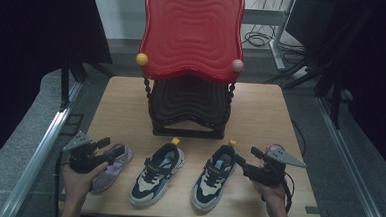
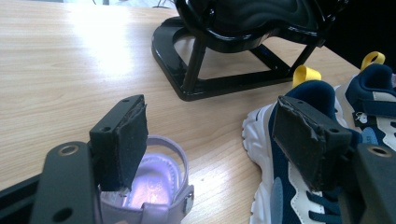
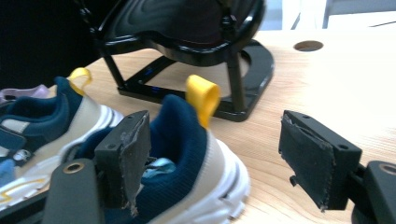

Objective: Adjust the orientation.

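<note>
Two navy-and-white sneakers with yellow heel loops lie toe-toward-me on the wooden table, the left sneaker beside the right sneaker. A lilac sandal lies at the left, and my left gripper hovers open over it. In the left gripper view the sandal sits under the left jaw, the left sneaker is behind the right jaw, and nothing is between the pads of the left gripper. My right gripper stands open at the right sneaker's heel, and the right gripper pads are not pressing on it.
A two-tier rack stands mid-table, with a red wavy tray on top and a black tier below. Its black base is close behind the shoes. A small lilac shape shows behind the right gripper. The table's front edge is near the sneaker toes.
</note>
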The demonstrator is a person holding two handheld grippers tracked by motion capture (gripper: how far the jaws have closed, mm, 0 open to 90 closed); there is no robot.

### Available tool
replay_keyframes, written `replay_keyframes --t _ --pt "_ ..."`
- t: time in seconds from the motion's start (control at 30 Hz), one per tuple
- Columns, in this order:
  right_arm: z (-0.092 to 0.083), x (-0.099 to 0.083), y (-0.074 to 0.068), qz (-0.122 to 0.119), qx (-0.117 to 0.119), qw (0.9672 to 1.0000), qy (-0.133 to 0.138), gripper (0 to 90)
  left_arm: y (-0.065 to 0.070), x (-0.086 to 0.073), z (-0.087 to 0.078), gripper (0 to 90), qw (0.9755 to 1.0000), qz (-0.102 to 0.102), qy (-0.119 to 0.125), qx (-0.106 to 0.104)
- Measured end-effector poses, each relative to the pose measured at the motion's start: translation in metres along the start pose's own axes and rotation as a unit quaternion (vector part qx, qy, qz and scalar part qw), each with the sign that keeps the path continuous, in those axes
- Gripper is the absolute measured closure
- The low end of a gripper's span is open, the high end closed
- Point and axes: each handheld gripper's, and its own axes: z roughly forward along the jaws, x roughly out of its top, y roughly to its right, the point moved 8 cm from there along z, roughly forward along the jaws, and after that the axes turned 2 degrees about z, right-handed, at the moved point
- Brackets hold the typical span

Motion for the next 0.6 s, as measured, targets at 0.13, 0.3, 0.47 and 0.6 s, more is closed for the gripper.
replay_keyframes --t 0.13,0.3,0.47,0.6 --pt "-0.005 0.004 0.008 -0.004 -0.011 0.9999 0.004 28.4 0.000 -0.002 -0.006 26.8 1.0000 -0.002 0.002 -0.007" --pt "-0.003 0.001 0.010 -0.018 -0.012 0.9997 -0.015 30.7 -0.001 -0.003 -0.008 28.1 0.9998 -0.008 -0.001 -0.016" --pt "-0.003 0.001 0.013 -0.023 -0.017 0.9994 -0.018 31.5 0.000 -0.006 -0.007 30.8 0.9998 -0.009 -0.009 -0.019" --pt "-0.006 0.002 0.016 -0.021 -0.022 0.9995 -0.013 31.5 0.000 -0.006 -0.007 32.2 0.9997 -0.008 -0.011 -0.019"
